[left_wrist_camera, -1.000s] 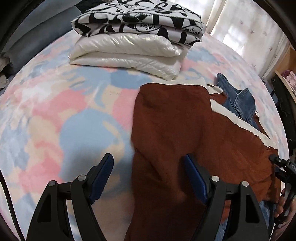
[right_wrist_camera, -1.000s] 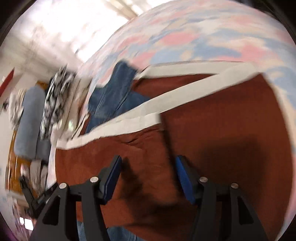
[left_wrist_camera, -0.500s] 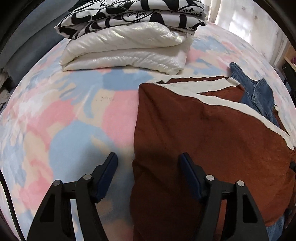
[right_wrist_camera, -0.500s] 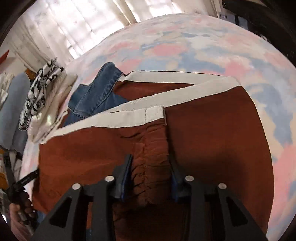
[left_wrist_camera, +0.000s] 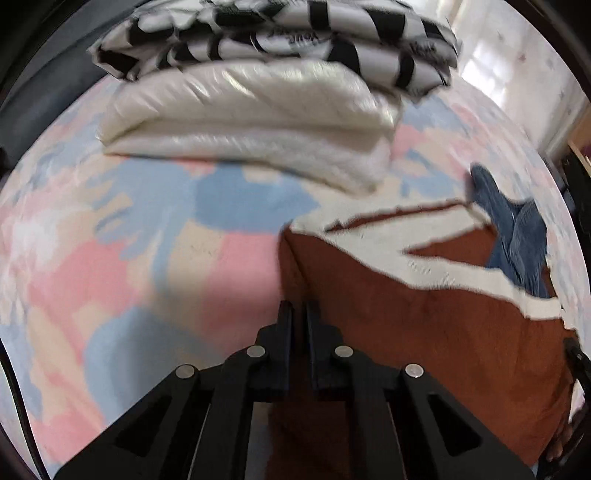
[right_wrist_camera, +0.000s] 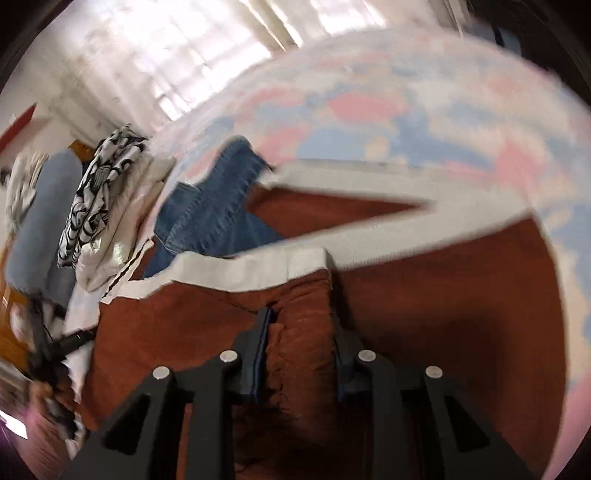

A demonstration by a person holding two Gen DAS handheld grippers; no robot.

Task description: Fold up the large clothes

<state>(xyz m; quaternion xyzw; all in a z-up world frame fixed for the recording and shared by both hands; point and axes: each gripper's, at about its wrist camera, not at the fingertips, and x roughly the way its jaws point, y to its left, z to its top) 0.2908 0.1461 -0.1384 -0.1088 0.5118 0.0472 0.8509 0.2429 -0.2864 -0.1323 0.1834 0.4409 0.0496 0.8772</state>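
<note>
While both hand-held grippers pinch its near edge, the rust garment [left_wrist_camera: 424, 332] apparently stretches away toward its white band.

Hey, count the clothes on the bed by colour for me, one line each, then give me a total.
Rust-brown with white trim: 1, the garment both grippers are on
Blue denim: 1
White, folded: 1
Black-and-white print, folded: 1
Total: 4
</note>
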